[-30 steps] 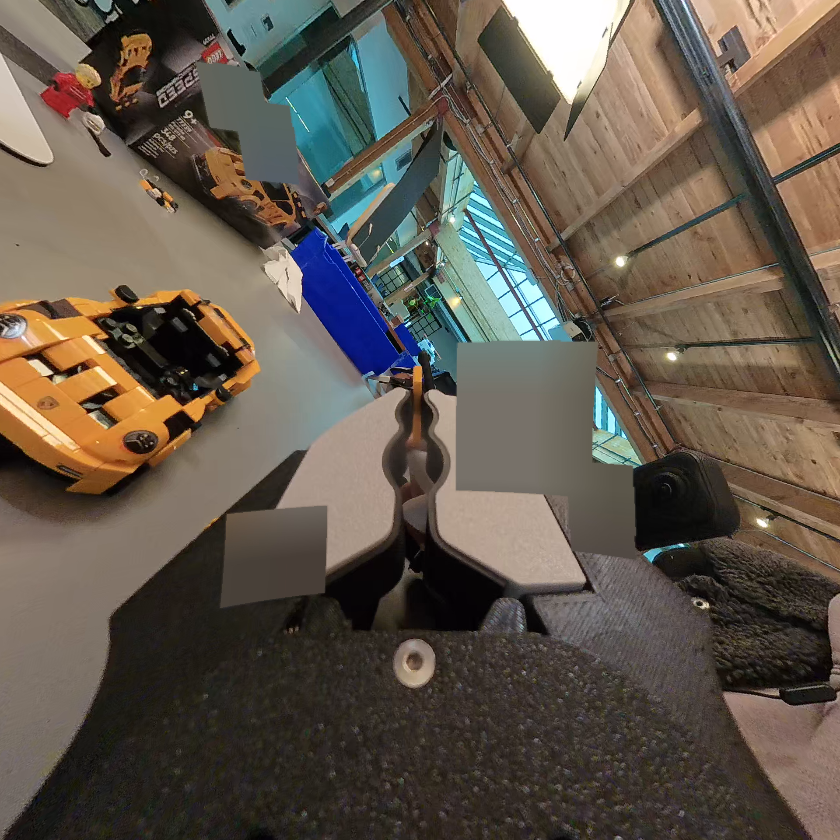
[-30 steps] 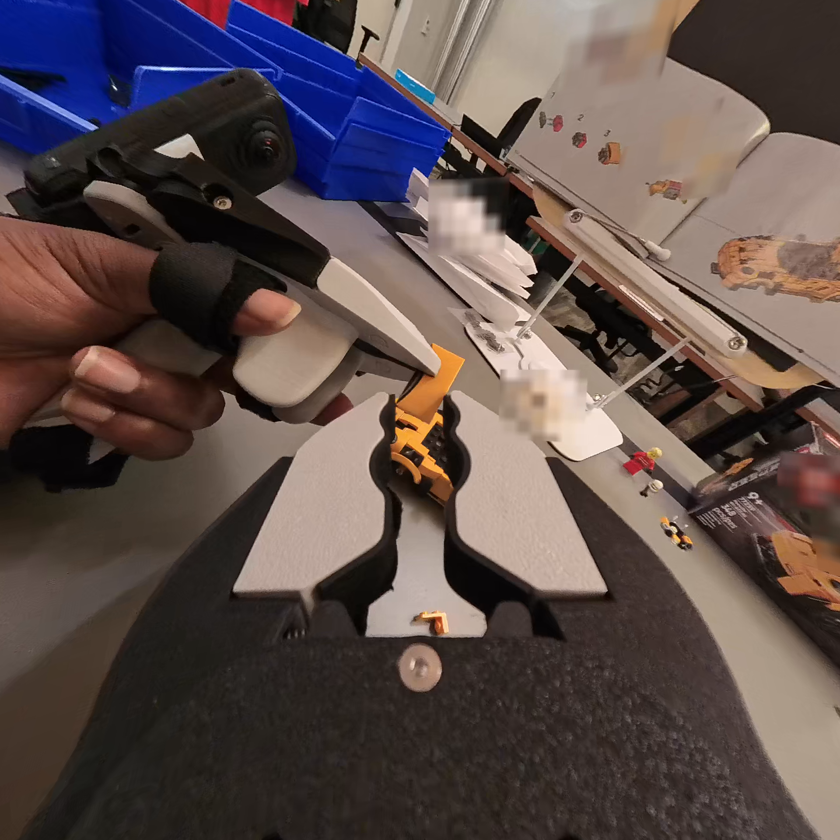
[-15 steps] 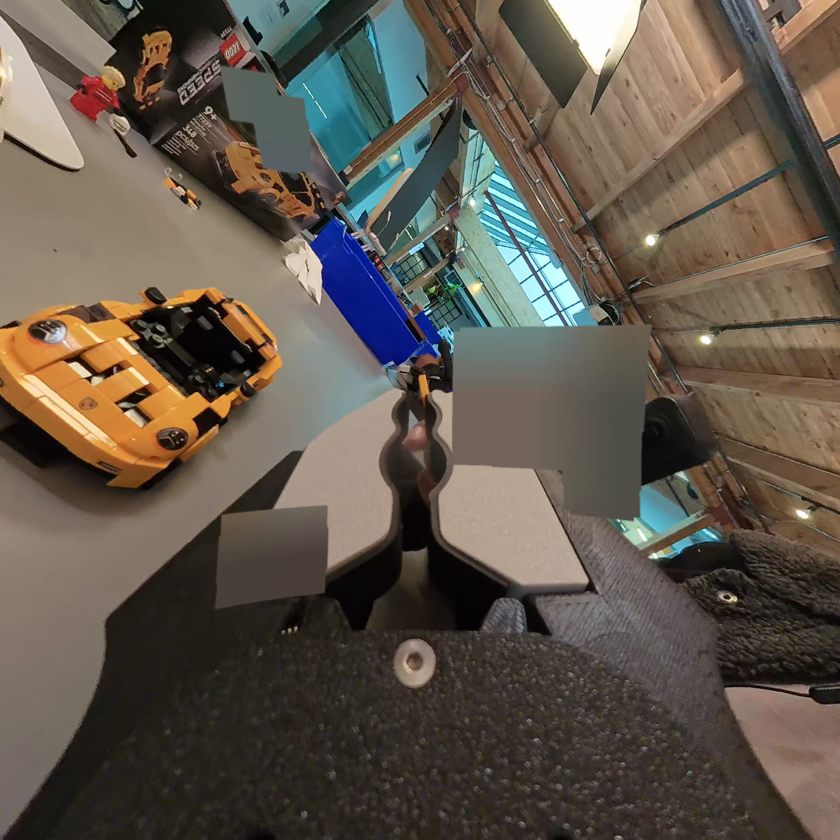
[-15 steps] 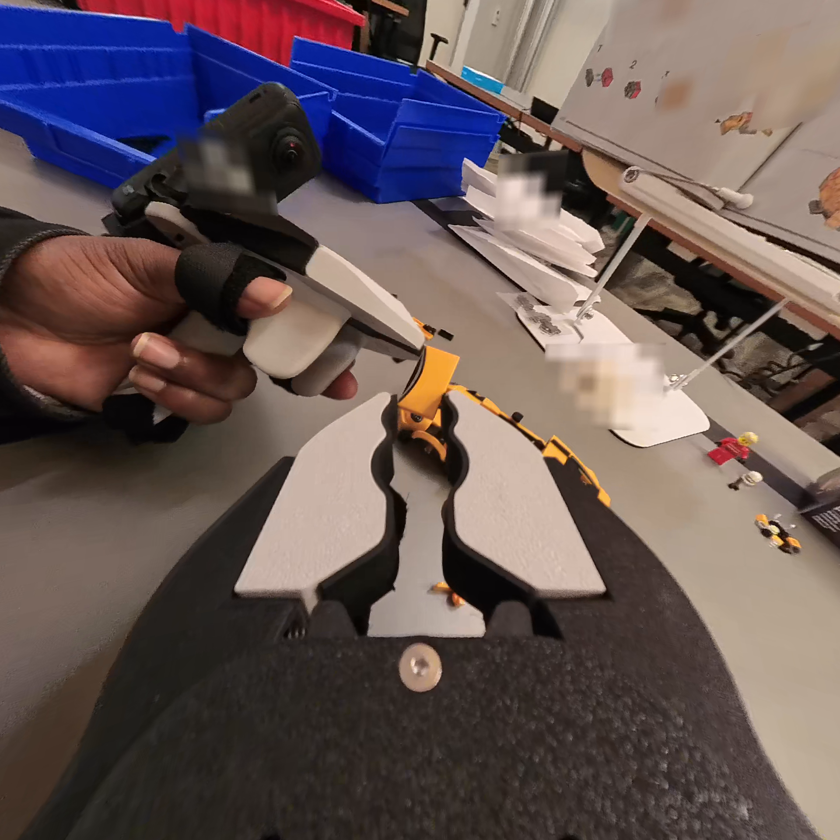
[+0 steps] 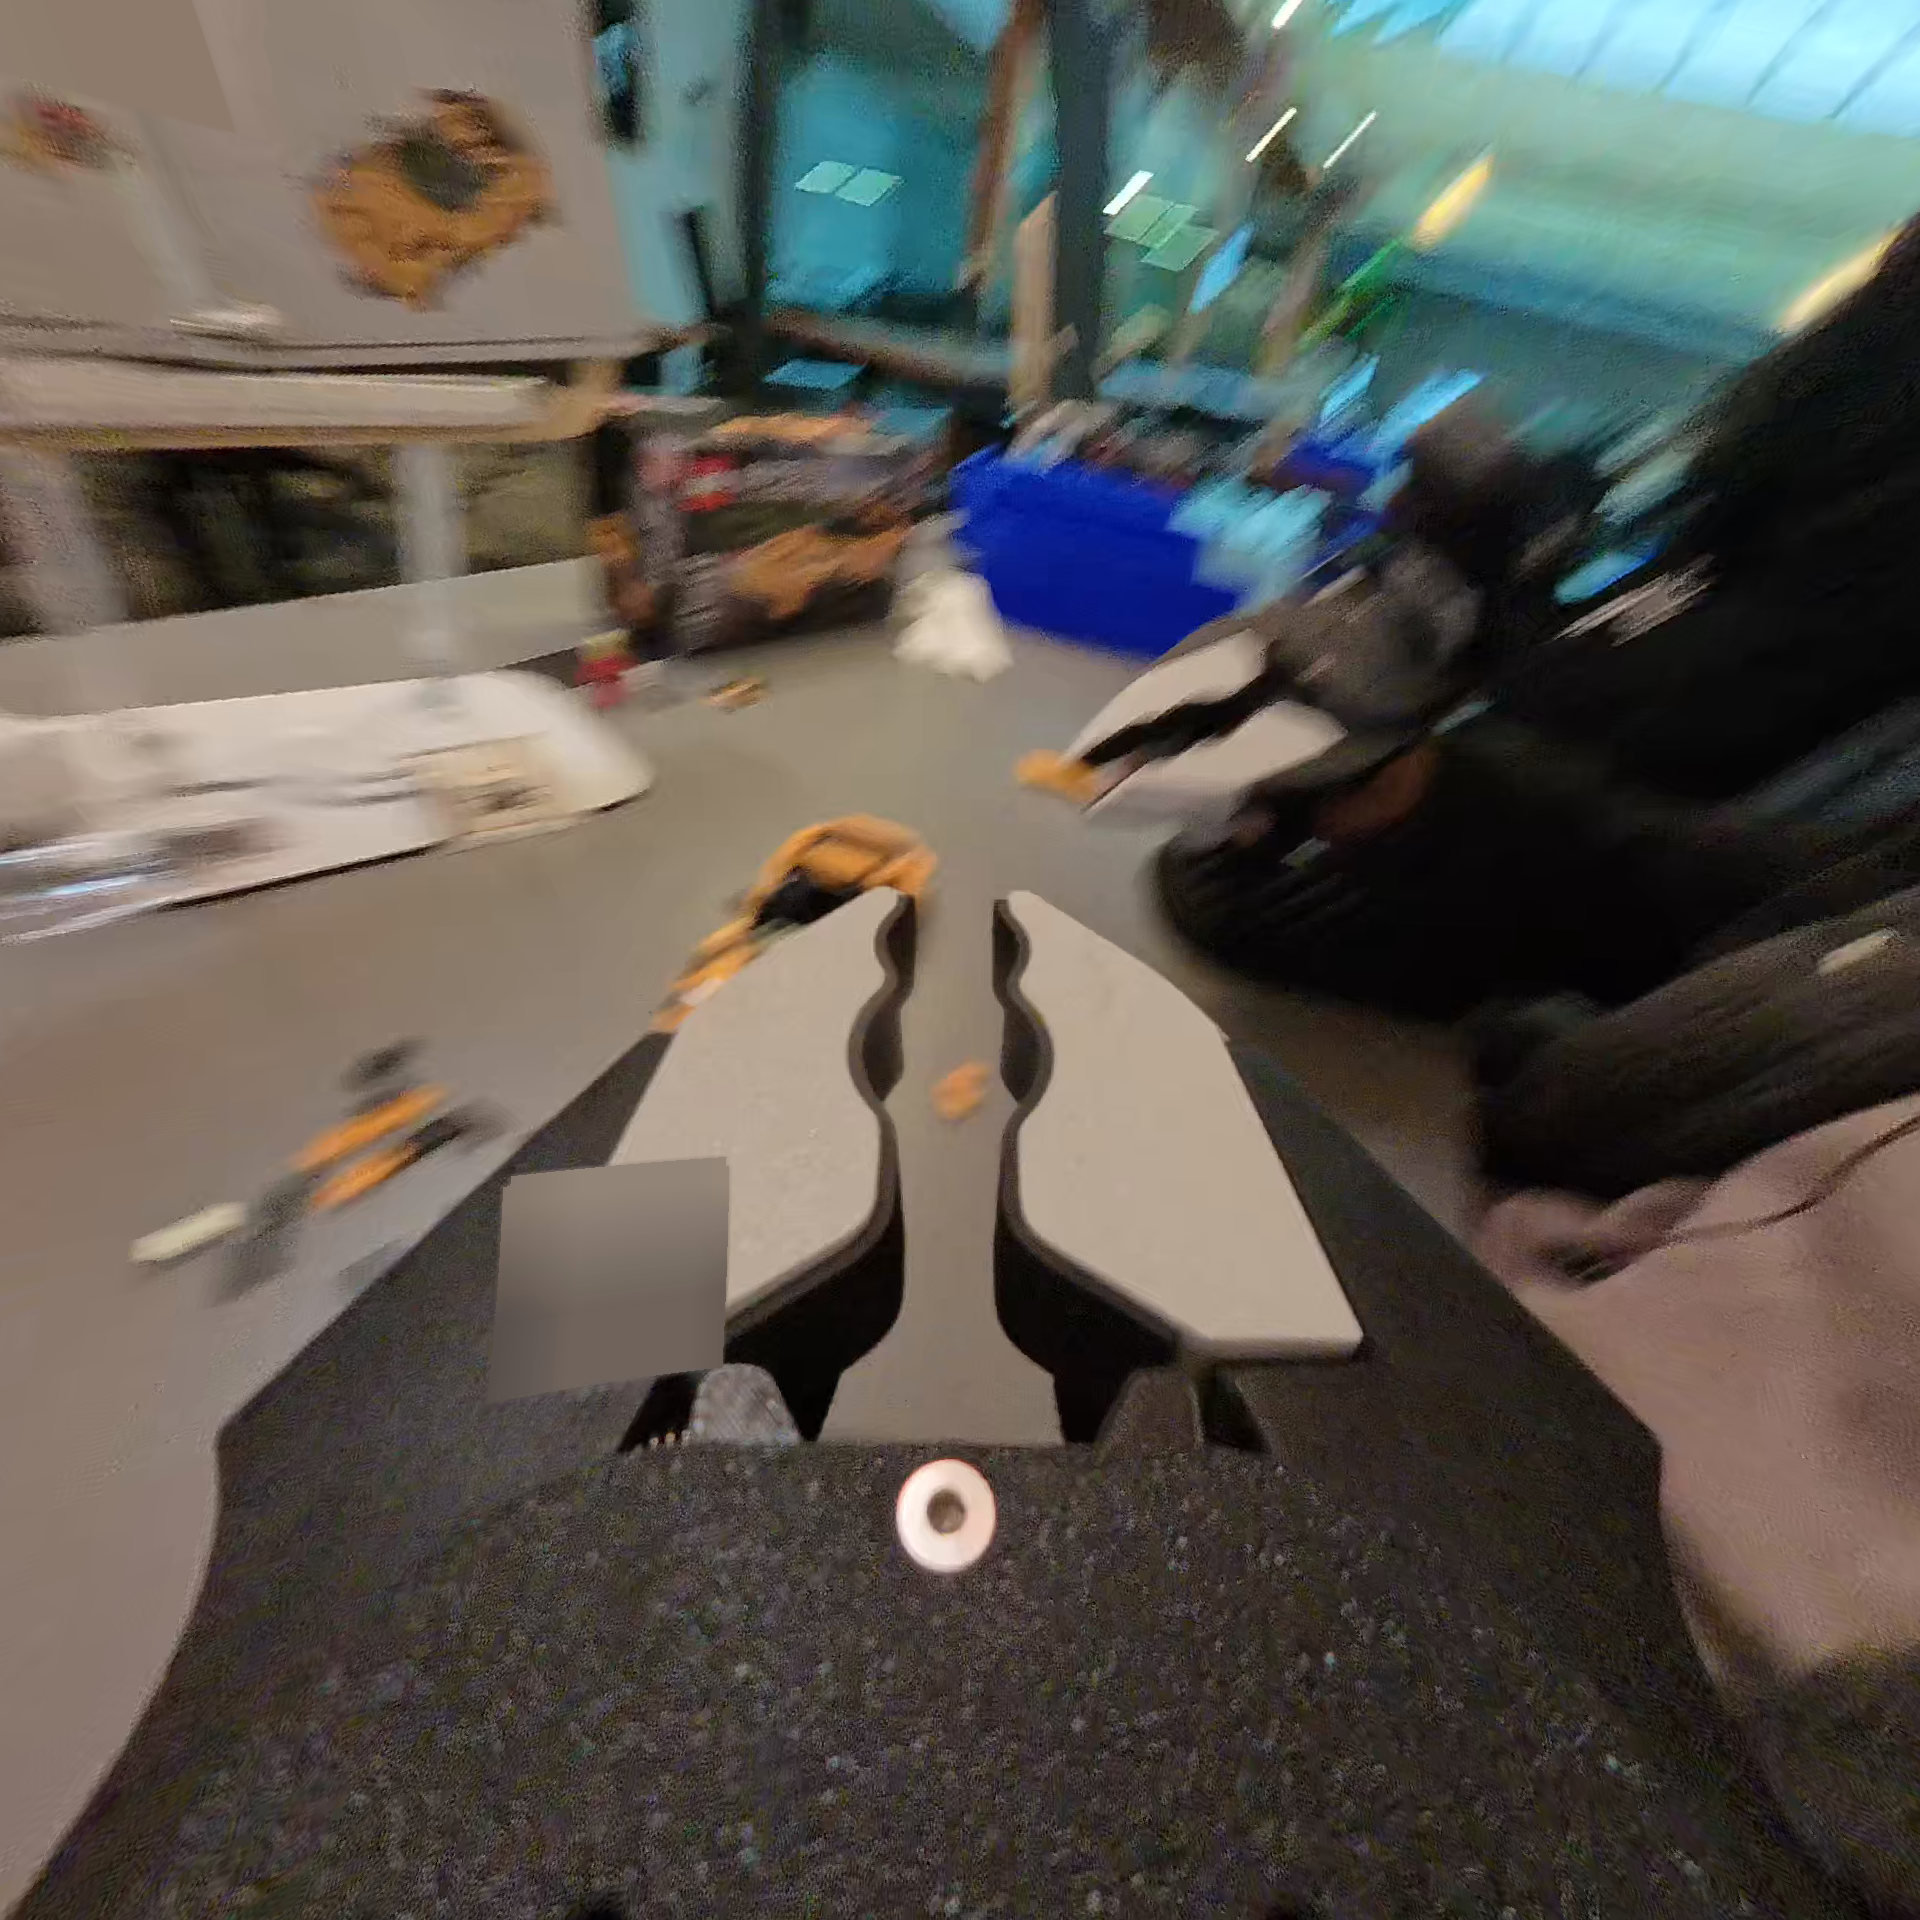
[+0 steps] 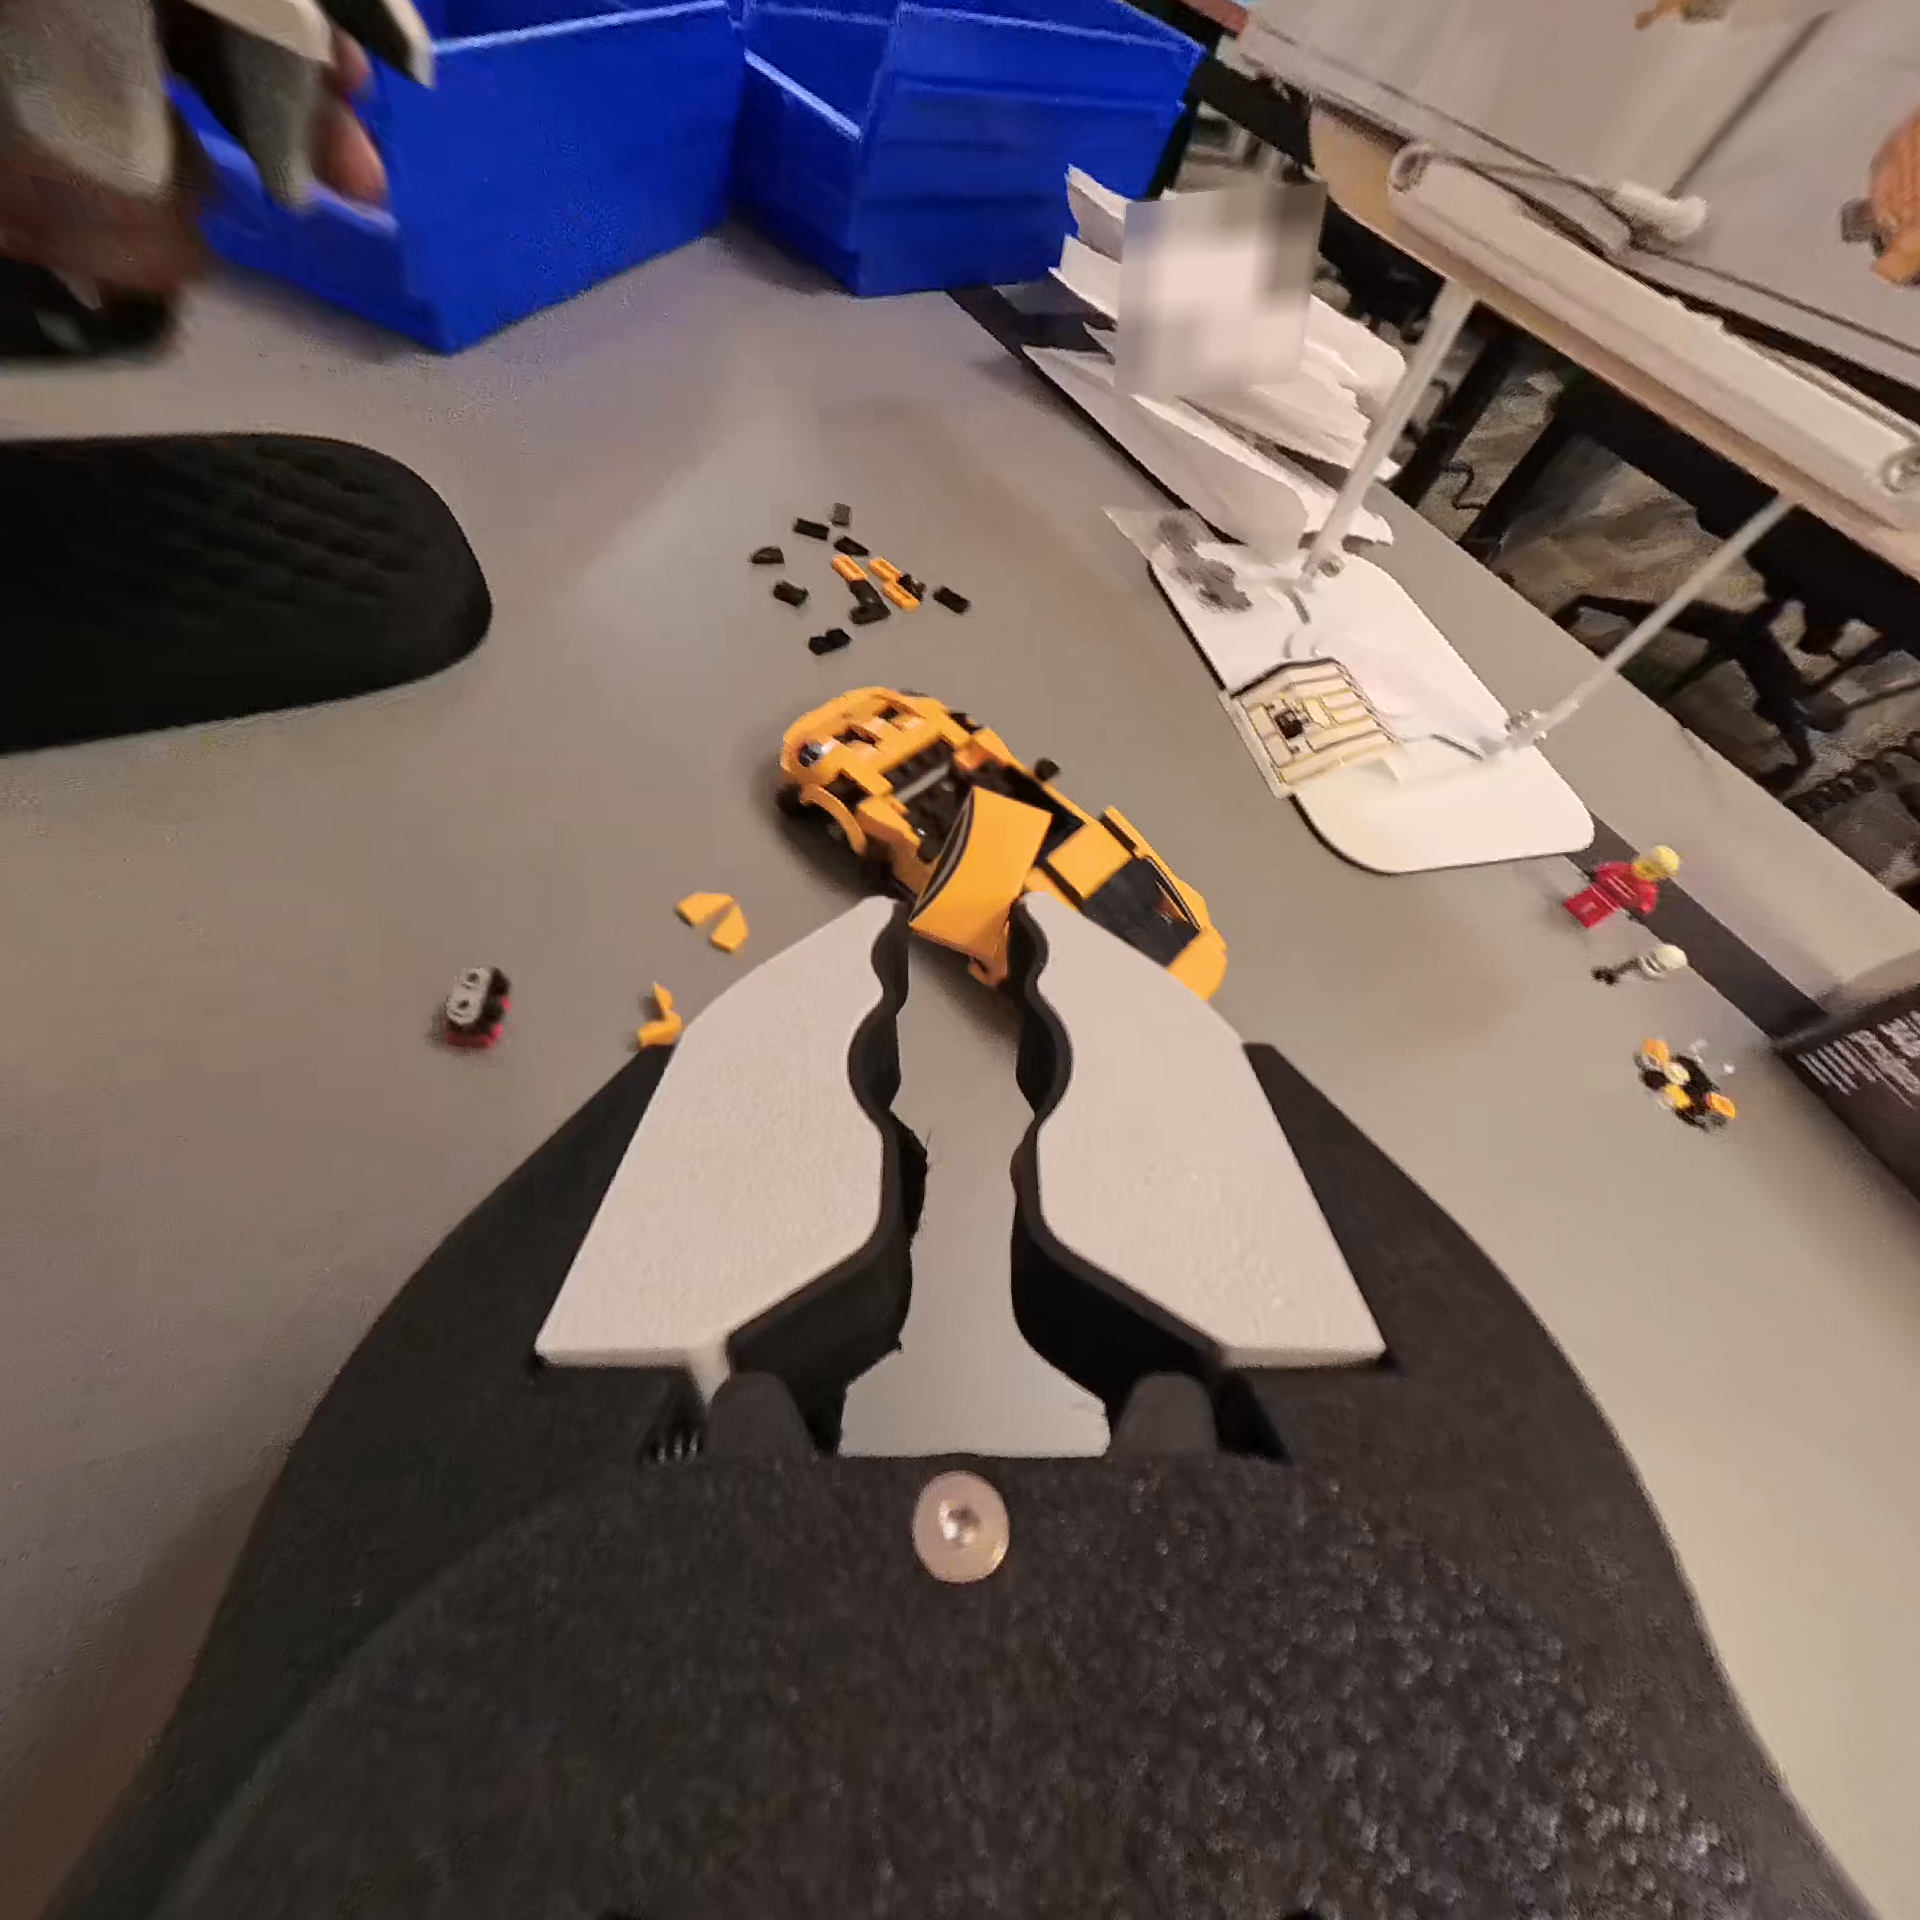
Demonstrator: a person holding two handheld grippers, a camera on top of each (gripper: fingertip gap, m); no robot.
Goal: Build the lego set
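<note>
The left wrist view is smeared by motion blur, so most things in it are soft shapes: the orange lego car (image 5: 842,862) is only a blurred patch beyond the left claw (image 5: 951,904), half hidden behind its left finger, and a small orange piece (image 5: 961,1089) shows in the gap between the fingers, lying on the grey worktop (image 5: 416,997). That claw stands narrowly parted and holds nothing. The same view catches the right claw (image 5: 1091,774) farther off at right with something orange at its tips; whether it grips it cannot be told there. The right wrist view is sharp and shows far more. The car (image 6: 987,831) lies on the worktop (image 6: 312,935) just beyond the right claw (image 6: 961,914), with a loose orange panel (image 6: 982,873) tilted up on its middle and reaching between the fingertips; the fingers stand slightly apart and do not seem to clamp it, and contact is hard to judge. The car's near end is cut off by the right finger. Scattered black and orange pieces (image 6: 857,582) lie beyond the car, two orange wedges (image 6: 715,920) left of it, a red minifigure (image 6: 1621,888) at right, and blue bins (image 6: 644,145) behind.
</note>
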